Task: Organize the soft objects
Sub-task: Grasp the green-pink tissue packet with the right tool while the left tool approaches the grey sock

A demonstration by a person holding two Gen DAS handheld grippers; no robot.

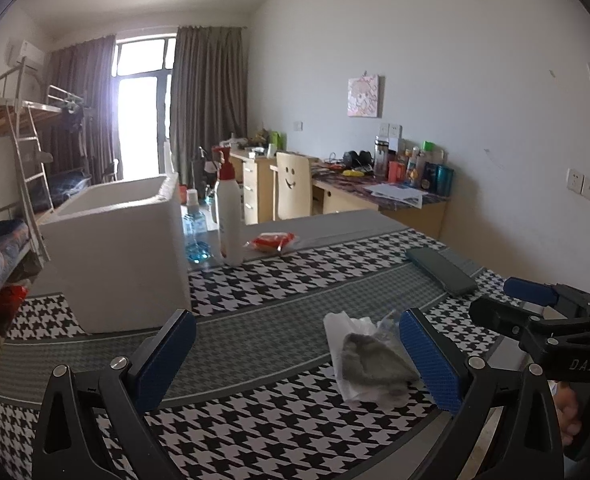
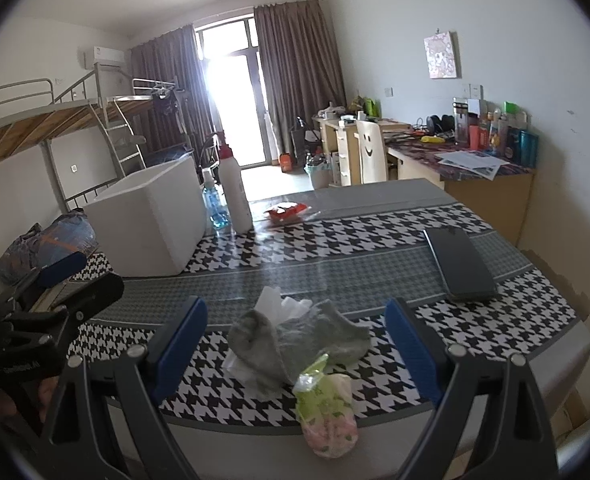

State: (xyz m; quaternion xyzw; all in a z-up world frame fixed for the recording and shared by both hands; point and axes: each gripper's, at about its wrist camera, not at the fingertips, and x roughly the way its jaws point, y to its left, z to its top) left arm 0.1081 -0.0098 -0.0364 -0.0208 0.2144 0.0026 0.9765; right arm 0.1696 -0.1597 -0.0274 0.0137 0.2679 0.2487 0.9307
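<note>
Two grey socks (image 2: 259, 340) lie crumpled on a white tissue (image 2: 279, 304) near the front edge of the houndstooth table (image 2: 375, 240). A small green floral tissue pack (image 2: 327, 412) sits just in front of them. My right gripper (image 2: 295, 332) is open, its blue pads on either side of the pile without touching it. My left gripper (image 1: 295, 344) is open too, and the grey sock (image 1: 371, 360) lies just inside its right pad. The right gripper (image 1: 511, 300) shows at the right edge of the left wrist view.
A white foam box (image 1: 123, 248) stands open-topped at the left of the table. Behind it are a white pump bottle (image 1: 229, 216), a blue spray bottle (image 1: 195, 228) and a red packet (image 1: 271, 242). A dark phone (image 2: 461, 264) lies at the right. Bunk beds and desks stand beyond.
</note>
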